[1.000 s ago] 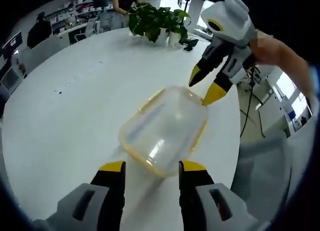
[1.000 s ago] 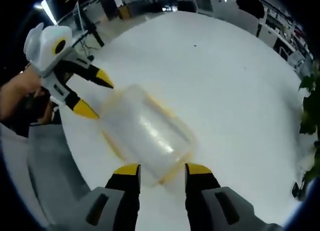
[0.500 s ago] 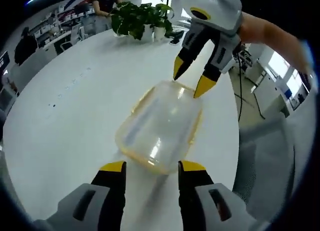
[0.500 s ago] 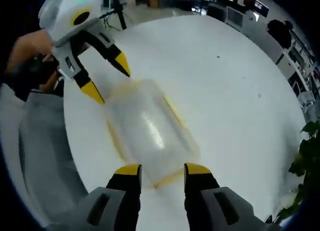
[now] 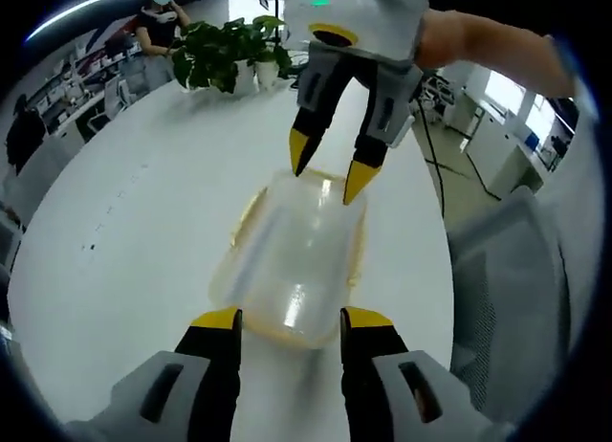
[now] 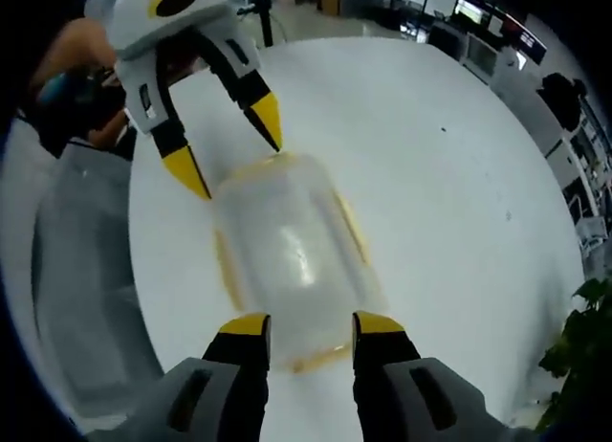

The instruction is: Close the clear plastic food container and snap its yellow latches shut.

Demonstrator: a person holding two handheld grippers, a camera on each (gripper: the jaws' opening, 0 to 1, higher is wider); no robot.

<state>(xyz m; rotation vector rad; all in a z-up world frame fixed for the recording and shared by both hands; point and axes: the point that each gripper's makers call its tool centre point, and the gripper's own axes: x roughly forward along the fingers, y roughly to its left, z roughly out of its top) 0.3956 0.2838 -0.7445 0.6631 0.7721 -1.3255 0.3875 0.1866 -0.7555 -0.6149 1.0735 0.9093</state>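
Observation:
A clear plastic food container (image 5: 292, 260) with yellow latches along its edges lies on the white round table (image 5: 134, 203), its lid on. My left gripper (image 5: 285, 320) is open at the container's near end. My right gripper (image 5: 325, 179) is open at the opposite end, tips just over the rim. In the right gripper view the container (image 6: 287, 251) lies between my right gripper (image 6: 308, 325), open at its near end, and my left gripper (image 6: 234, 145), open at its far end. A yellow latch (image 6: 225, 270) runs along the container's left side.
A potted plant (image 5: 225, 50) stands at the table's far edge, with a person beyond it. A grey chair (image 5: 507, 298) is beside the table edge on the right. Another grey chair (image 6: 81, 289) shows left of the table. Office desks stand around.
Both gripper cameras swung round so the container now lies lengthwise between the two grippers. The right gripper has come closer over the far end of the container.

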